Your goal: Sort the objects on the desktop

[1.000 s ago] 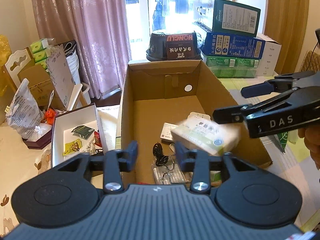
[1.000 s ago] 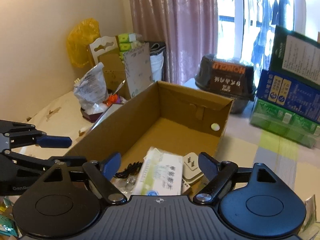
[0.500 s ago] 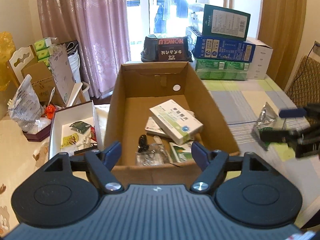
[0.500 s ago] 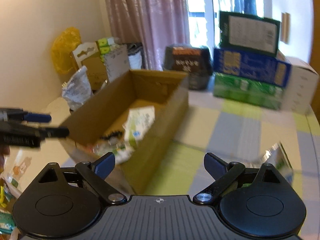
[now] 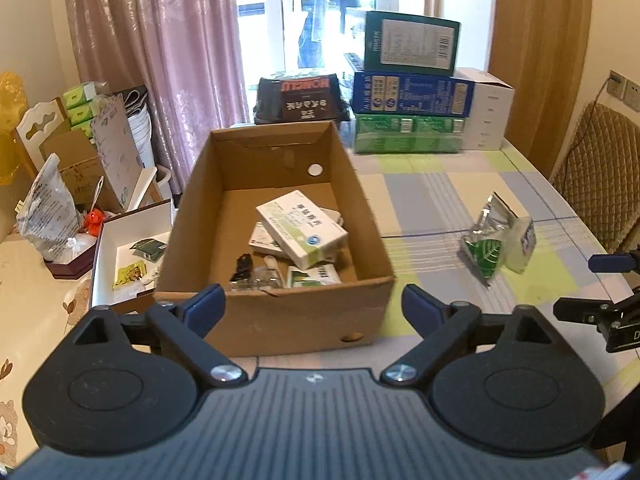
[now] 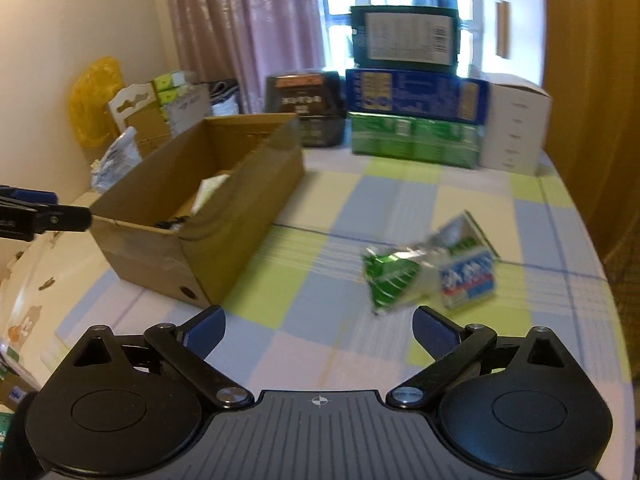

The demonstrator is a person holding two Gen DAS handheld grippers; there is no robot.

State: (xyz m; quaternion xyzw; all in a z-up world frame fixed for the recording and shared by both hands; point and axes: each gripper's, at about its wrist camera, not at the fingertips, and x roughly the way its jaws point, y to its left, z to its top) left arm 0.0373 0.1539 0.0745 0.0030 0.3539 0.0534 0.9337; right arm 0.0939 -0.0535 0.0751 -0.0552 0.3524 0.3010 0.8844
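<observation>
You are holding both grippers (left (image 5: 313, 307), right (image 6: 319, 326)) with fingers released; foil packet (image 6: 394, 276) is lying on the tabletop (image 6: 320, 208).

Ahead of my left gripper (image 5: 313, 307): cardboard box (image 5: 276, 312) on the table (image 5: 432, 208), medicine cartons (image 5: 301, 229) inside. Right of it, ahead of my right gripper (image 6: 319, 326): foil packet (image 6: 390, 274), tissue pack (image 6: 468, 278) touching its right. Behind: stacked boxes (image 5: 412, 80).

A home: curtains (image 5: 160, 60), checked tablecloth (image 5: 440, 200), padded chair (image 5: 600, 184).
</observation>
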